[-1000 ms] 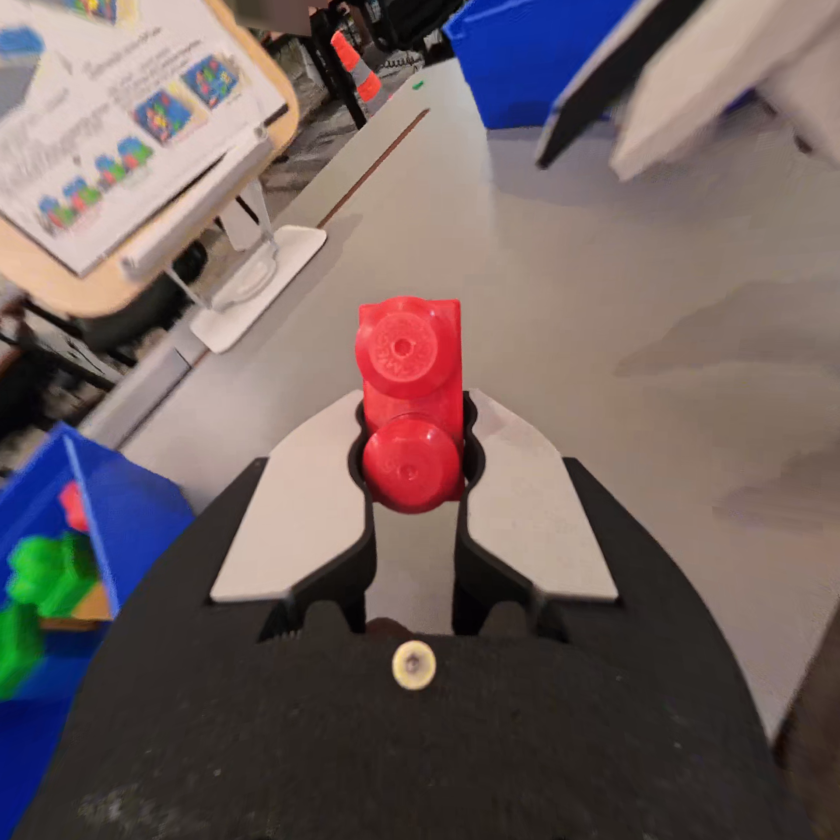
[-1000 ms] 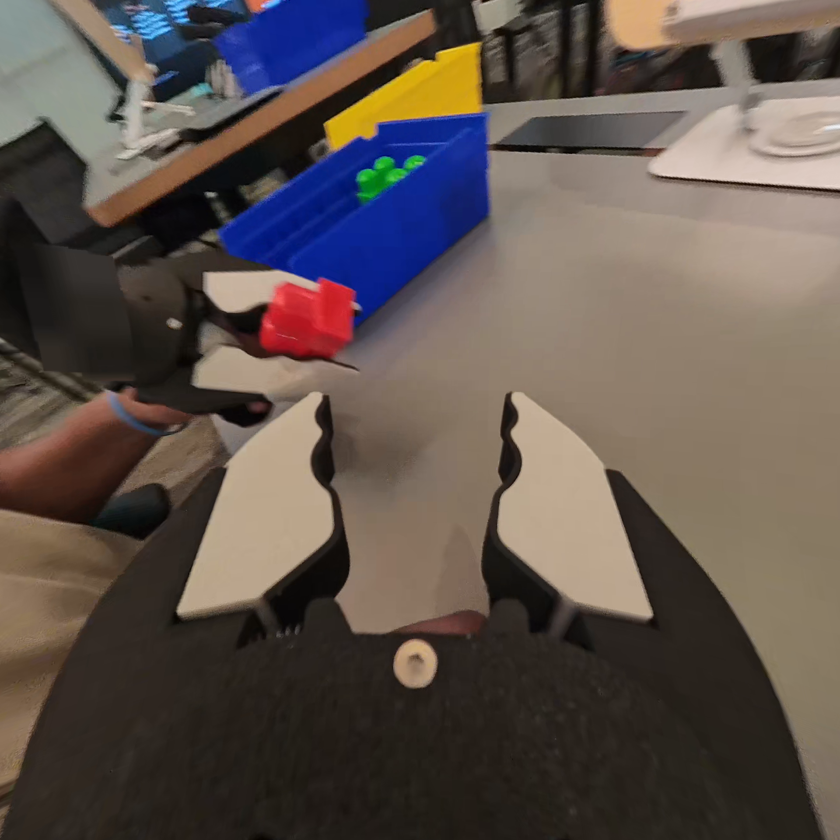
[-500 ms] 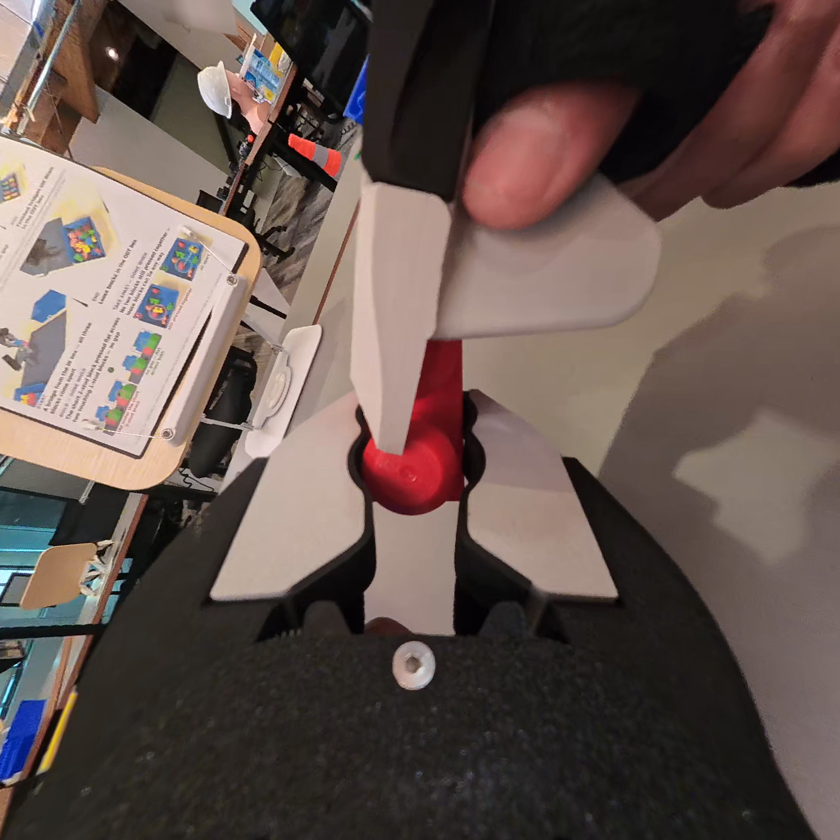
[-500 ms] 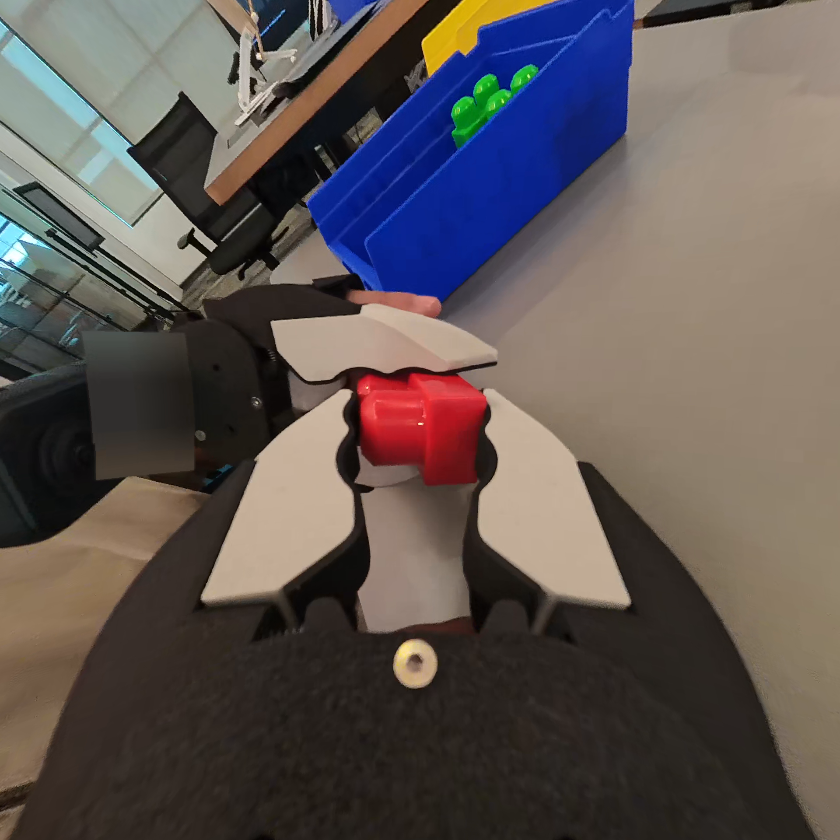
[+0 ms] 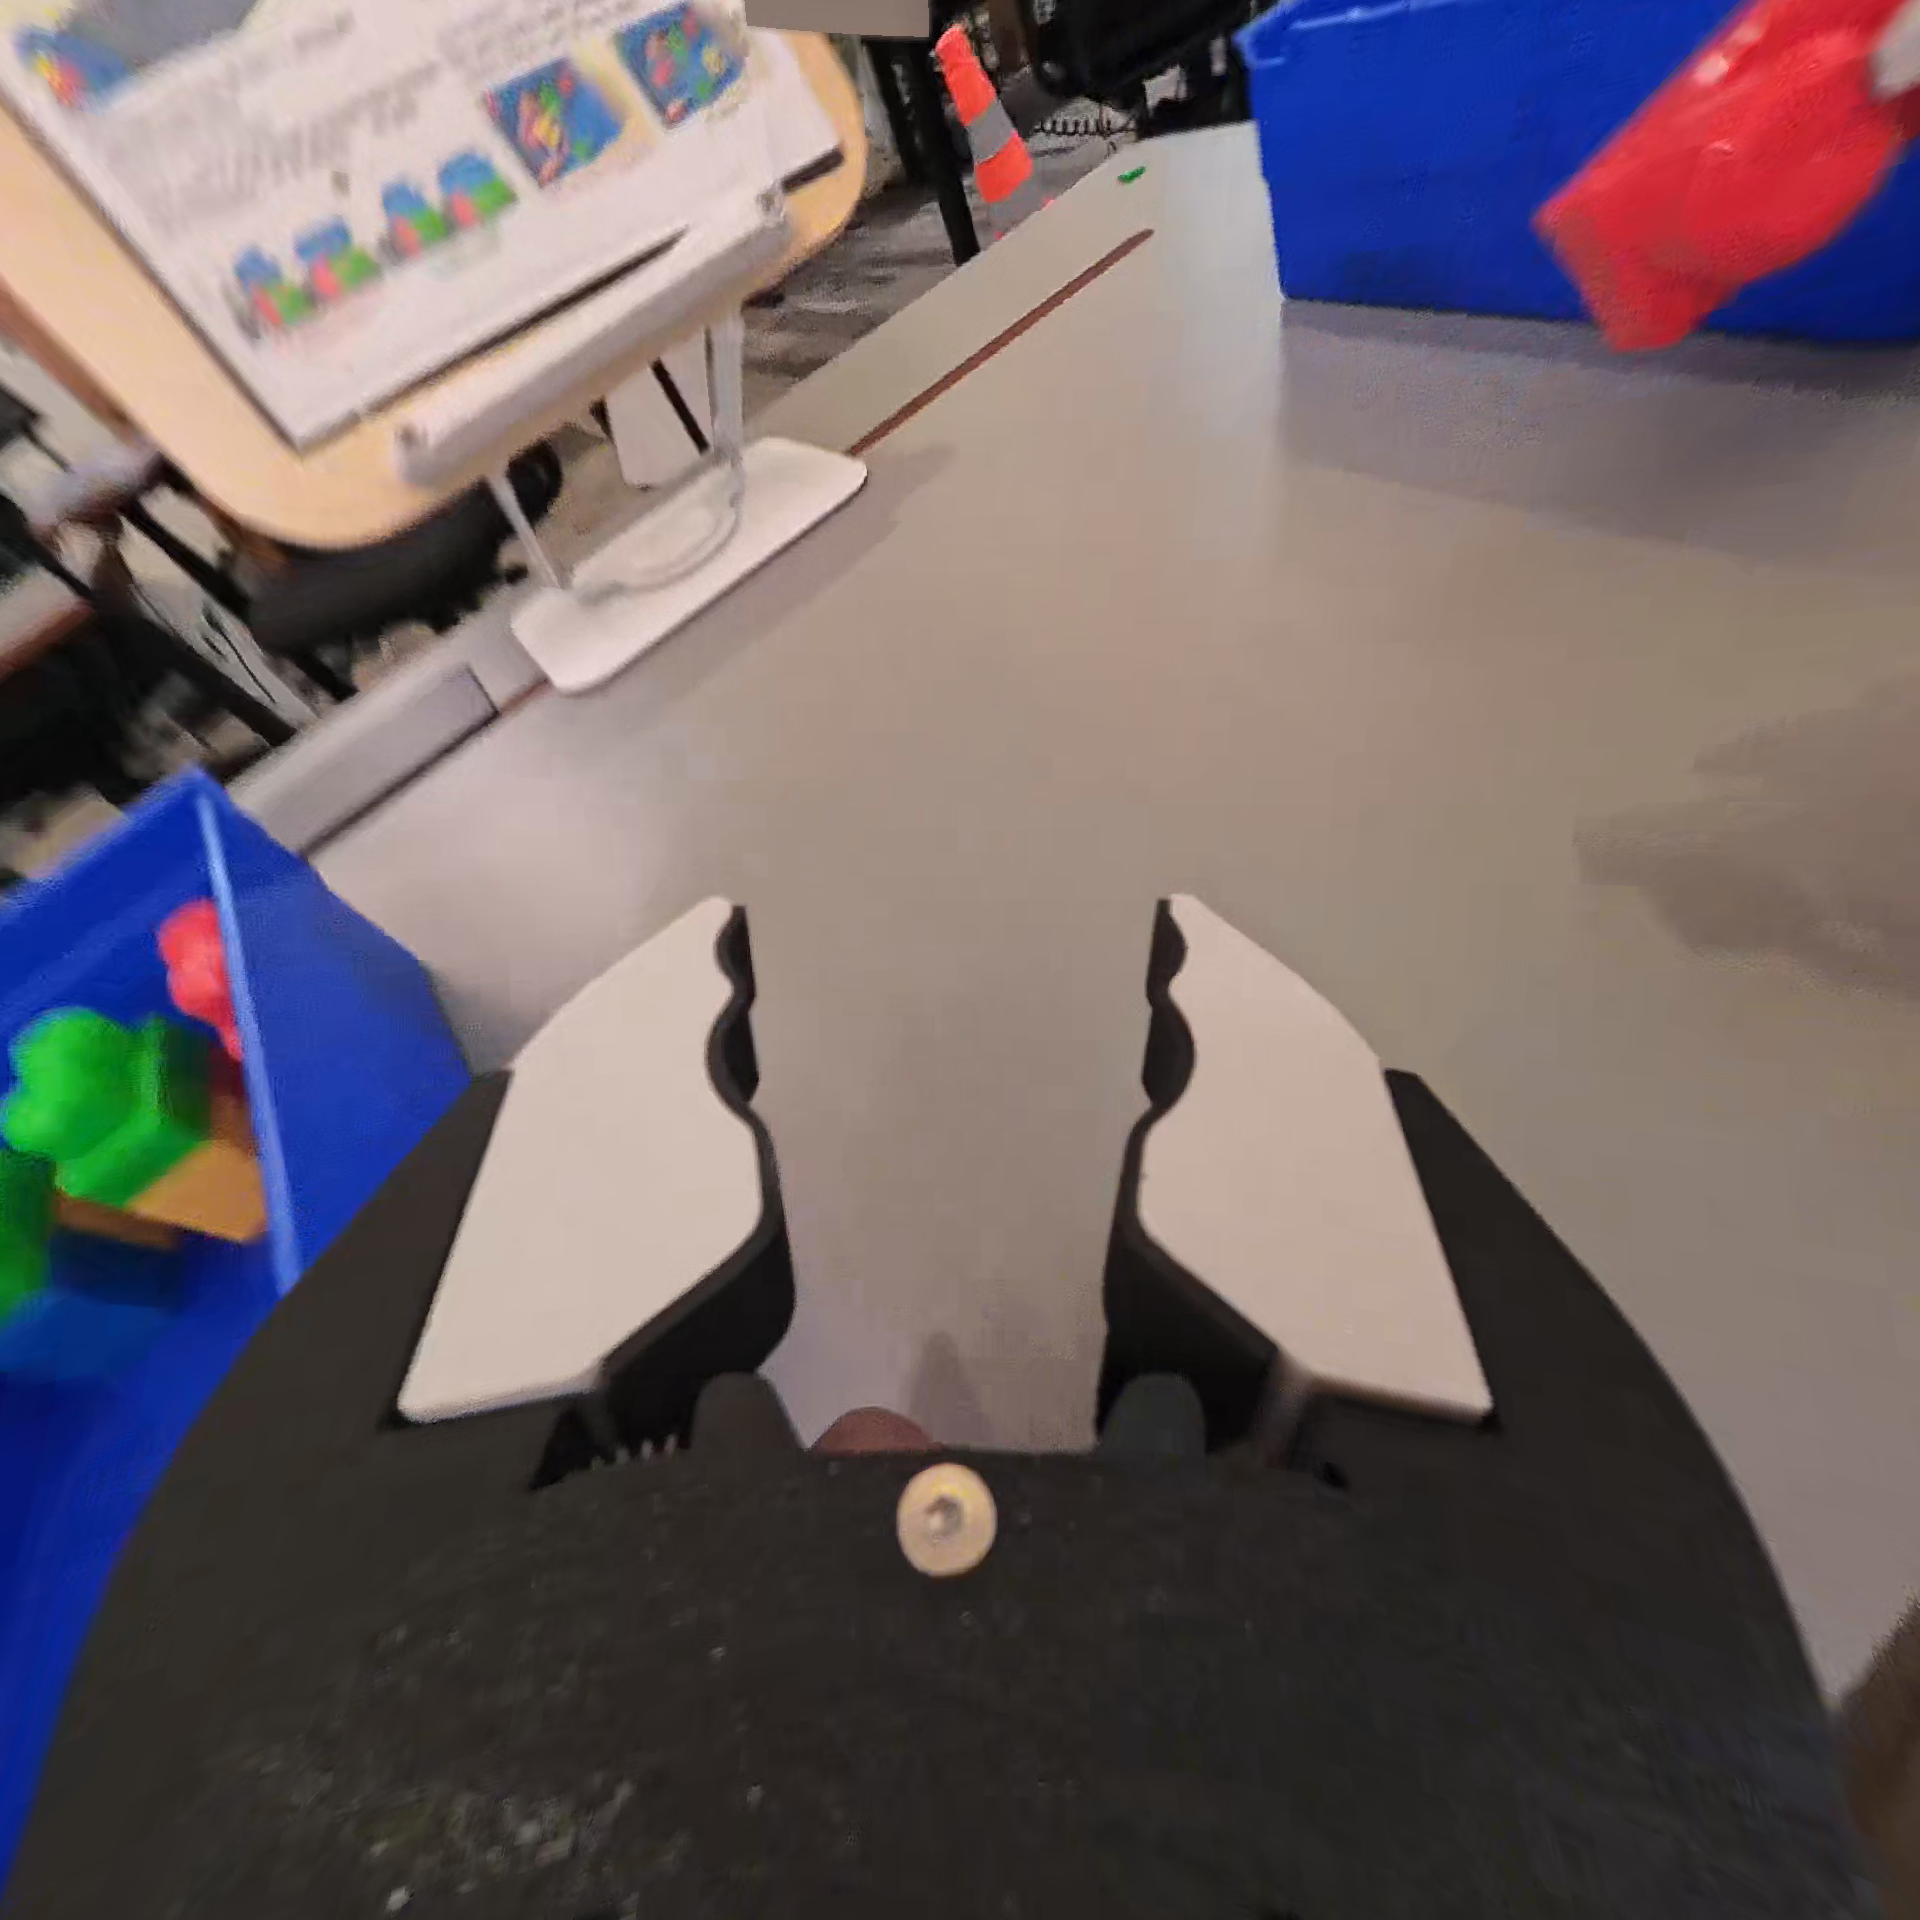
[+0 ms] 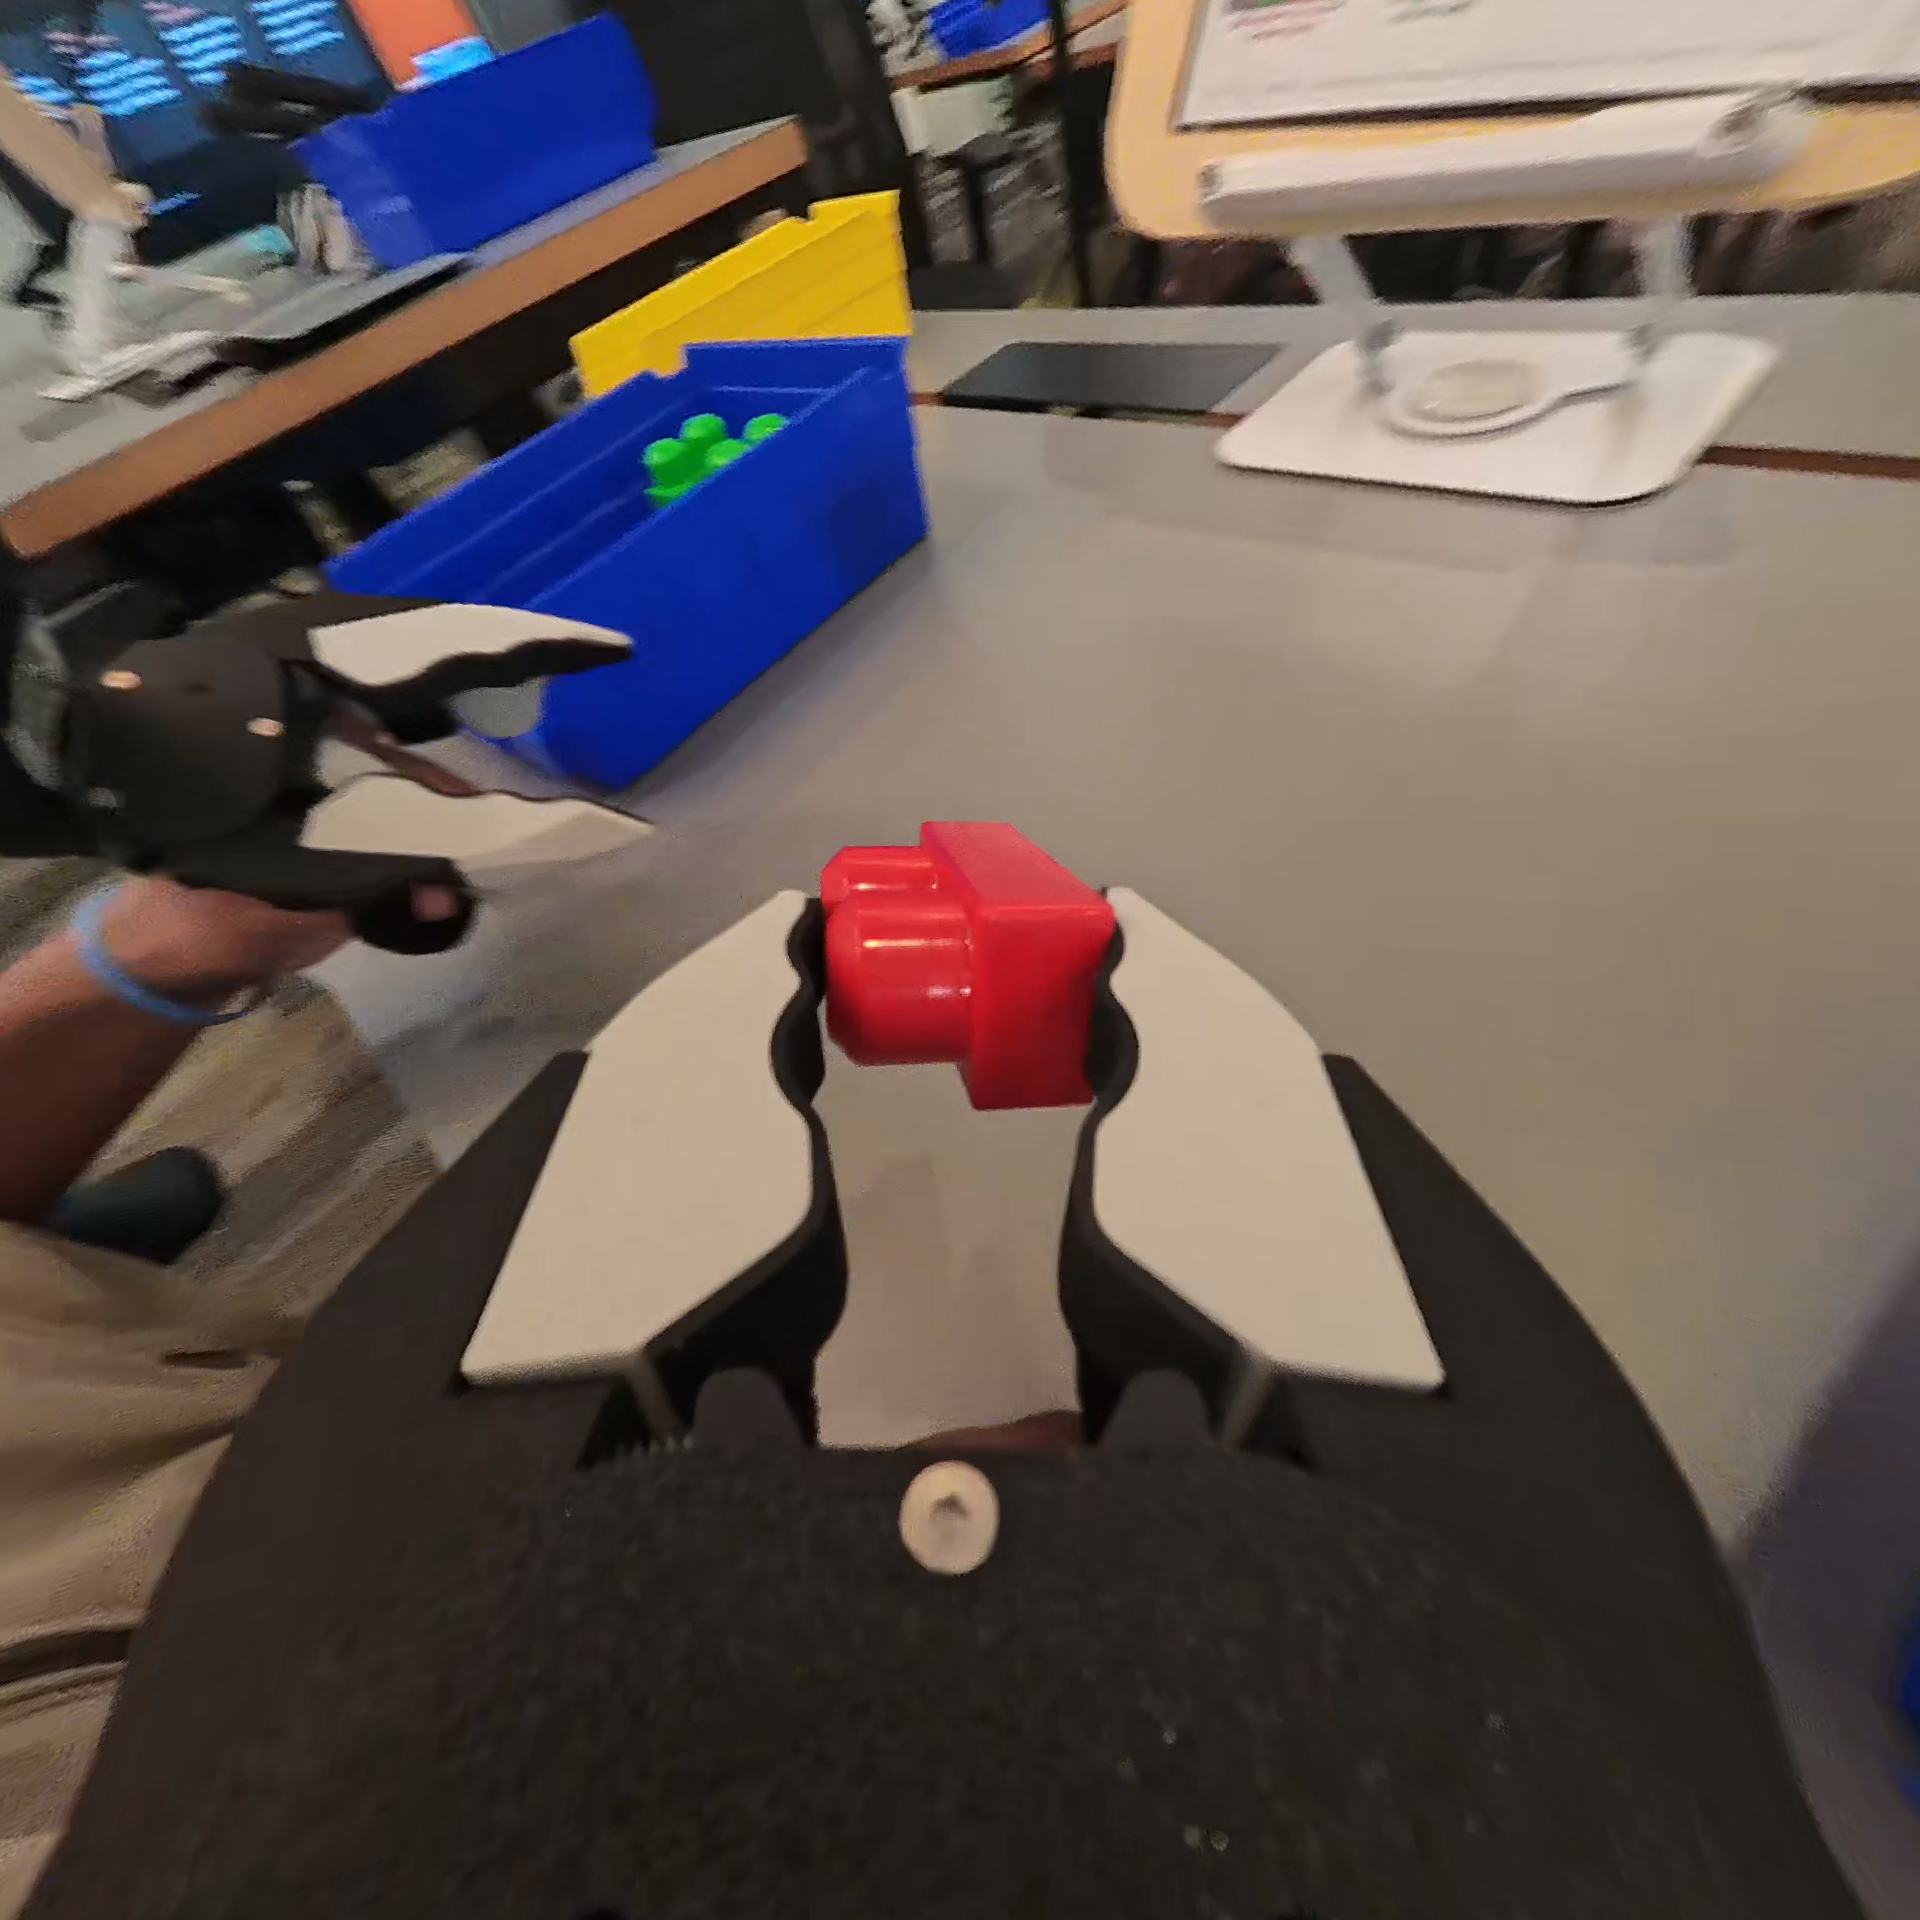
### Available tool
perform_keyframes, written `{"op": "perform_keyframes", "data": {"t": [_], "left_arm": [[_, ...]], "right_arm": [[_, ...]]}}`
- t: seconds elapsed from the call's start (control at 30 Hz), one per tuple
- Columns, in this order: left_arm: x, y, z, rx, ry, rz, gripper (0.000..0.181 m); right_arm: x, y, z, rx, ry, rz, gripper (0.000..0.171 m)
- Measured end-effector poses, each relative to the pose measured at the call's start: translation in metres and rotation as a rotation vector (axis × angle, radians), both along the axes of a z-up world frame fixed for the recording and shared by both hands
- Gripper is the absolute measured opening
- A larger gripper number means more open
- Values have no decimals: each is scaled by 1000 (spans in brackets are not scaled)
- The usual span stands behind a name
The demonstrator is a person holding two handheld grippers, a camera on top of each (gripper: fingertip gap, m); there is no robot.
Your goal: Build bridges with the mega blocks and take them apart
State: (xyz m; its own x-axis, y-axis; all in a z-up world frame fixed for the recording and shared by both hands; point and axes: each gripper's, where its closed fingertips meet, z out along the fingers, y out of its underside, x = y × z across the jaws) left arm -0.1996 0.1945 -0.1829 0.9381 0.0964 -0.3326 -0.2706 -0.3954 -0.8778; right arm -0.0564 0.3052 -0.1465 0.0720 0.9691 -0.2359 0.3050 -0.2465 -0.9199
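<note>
My right gripper (image 6: 956, 971) is shut on a red mega block (image 6: 961, 961), both pads pressing its sides, and holds it above the grey table (image 6: 1403, 790). The same block shows blurred at the top right of the left wrist view (image 5: 1725, 177). My left gripper (image 5: 945, 987) is open and empty over the table (image 5: 1143, 623); it also shows at the left of the right wrist view (image 6: 520, 727), its jaws apart with nothing between them.
A blue bin (image 6: 665, 561) with green blocks (image 6: 707, 452) stands at the table's left edge; it shows in the left wrist view (image 5: 125, 1143) with green and red blocks. Another blue bin (image 5: 1455, 156) stands far right. An instruction board on a white stand (image 5: 686, 540) stands at the far edge.
The red block passed from my left gripper to my right. The right jaws closed on it, the left jaws opened and let go, and the two grippers drew apart.
</note>
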Motion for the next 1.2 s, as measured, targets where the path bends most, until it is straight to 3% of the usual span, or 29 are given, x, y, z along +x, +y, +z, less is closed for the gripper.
{"op": "perform_keyframes", "data": {"t": [0.27, 0.4, 0.53, 0.63, 0.73, 0.83, 1.03, 1.2], "left_arm": [[-16, -26, -10, 141, -327, 159, 90], [-11, -24, -7, 162, -385, 126, 88], [-9, -25, -6, 164, -350, 130, 83], [-5, -26, -6, 155, -337, 121, 82], [-1, -27, -2, 162, -331, 115, 81], [1, -28, 2, 167, -323, 110, 80], [1, -27, 3, 164, -321, 109, 79], [3, -27, 1, 151, -309, 103, 78]], "right_arm": [[48, 18, -23, 136, 25, -221, 48], [59, 40, -1, 174, 57, -279, 48], [77, 124, 44, 305, 14, -449, 48], [82, 213, 53, 359, -106, -562, 48], [77, 289, 25, 341, -295, -597, 48], [66, 332, -14, 226, -418, -571, 48], [51, 355, -59, 218, -567, -557, 49], [52, 359, -62, 222, -564, -594, 49]]}}
